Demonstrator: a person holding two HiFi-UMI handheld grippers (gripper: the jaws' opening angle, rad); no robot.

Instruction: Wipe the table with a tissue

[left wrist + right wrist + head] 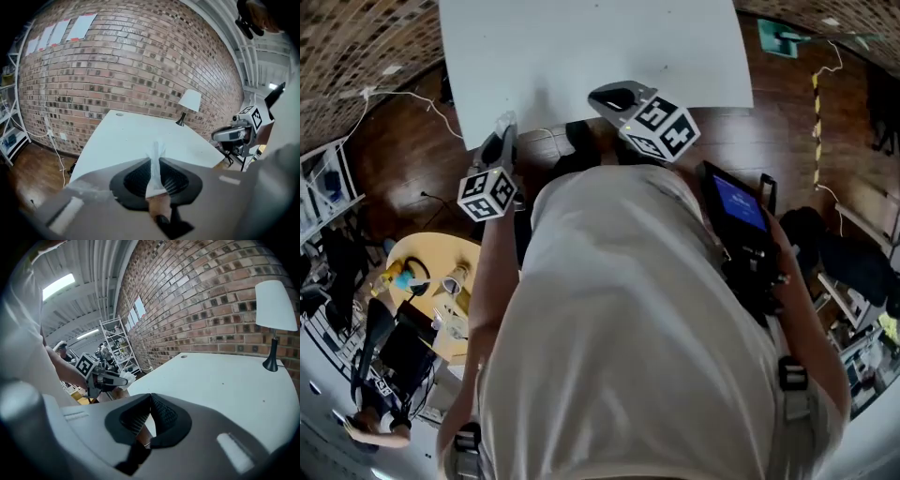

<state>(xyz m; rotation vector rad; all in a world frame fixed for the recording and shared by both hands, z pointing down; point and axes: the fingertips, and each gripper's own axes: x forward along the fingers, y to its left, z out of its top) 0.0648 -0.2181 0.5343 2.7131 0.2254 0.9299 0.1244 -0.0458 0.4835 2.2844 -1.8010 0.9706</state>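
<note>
From the head view, left gripper (504,131) and right gripper (614,97) at the white table's (581,47) near edge, in the left gripper view, jaws clenched on an upright strip of tissue (154,172) above the tabletop, in the right gripper view, jaws pressed together with nothing between, lamp (275,310) on the far corner.

Right gripper (151,397) jaws together, empty; white table (225,385), lamp (274,310) ahead; left gripper (123,380) pinching tissue (127,377).

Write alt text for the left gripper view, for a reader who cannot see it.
The left gripper, jaws shut on a white tissue that stands up between them, points over a white table. A white-shaded lamp stands at the table's far edge before a brick wall, and the right gripper shows at the right.
</note>
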